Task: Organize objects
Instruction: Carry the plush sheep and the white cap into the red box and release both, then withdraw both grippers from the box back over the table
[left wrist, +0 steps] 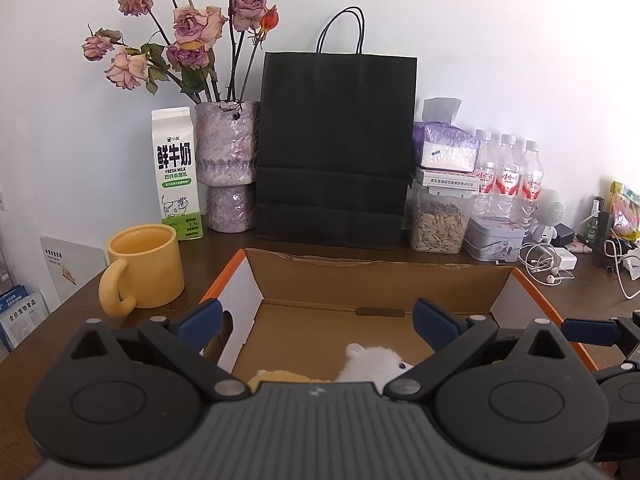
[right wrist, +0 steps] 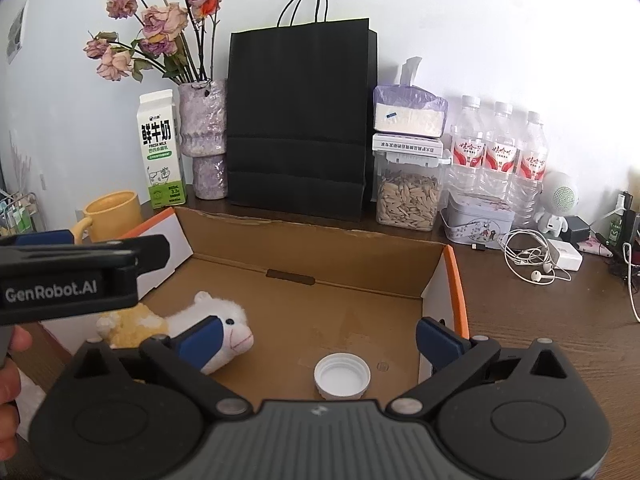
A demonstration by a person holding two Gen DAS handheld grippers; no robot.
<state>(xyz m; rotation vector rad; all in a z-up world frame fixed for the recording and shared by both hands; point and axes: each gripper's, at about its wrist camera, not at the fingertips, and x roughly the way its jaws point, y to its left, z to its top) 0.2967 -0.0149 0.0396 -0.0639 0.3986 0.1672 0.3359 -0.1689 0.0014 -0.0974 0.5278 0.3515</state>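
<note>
Over the cardboard box [right wrist: 304,256] I held both grippers spread wide, gripping nothing: the left gripper [left wrist: 318,320] above the plush sheep [right wrist: 216,328], the right gripper [right wrist: 318,340] above the white cap [right wrist: 342,376] lying on the box floor.

On the milk carton [left wrist: 177,172] at my ten o'clock I read the large Chinese characters "鲜牛奶", with "FRESH MILK" printed under them and "3.3" in the green band near its foot; smaller lines there are too fine to make out. My left gripper [right wrist: 86,258], seen from the right wrist at nine o'clock, carries "GenRobot.AI" in white on its black side. The water bottles [right wrist: 498,156] at two o'clock wear red-and-white labels with Chinese script that I cannot read. The white lid on the seed jar [right wrist: 408,146] at one o'clock bears a line of Chinese print, illegible to me.
</note>
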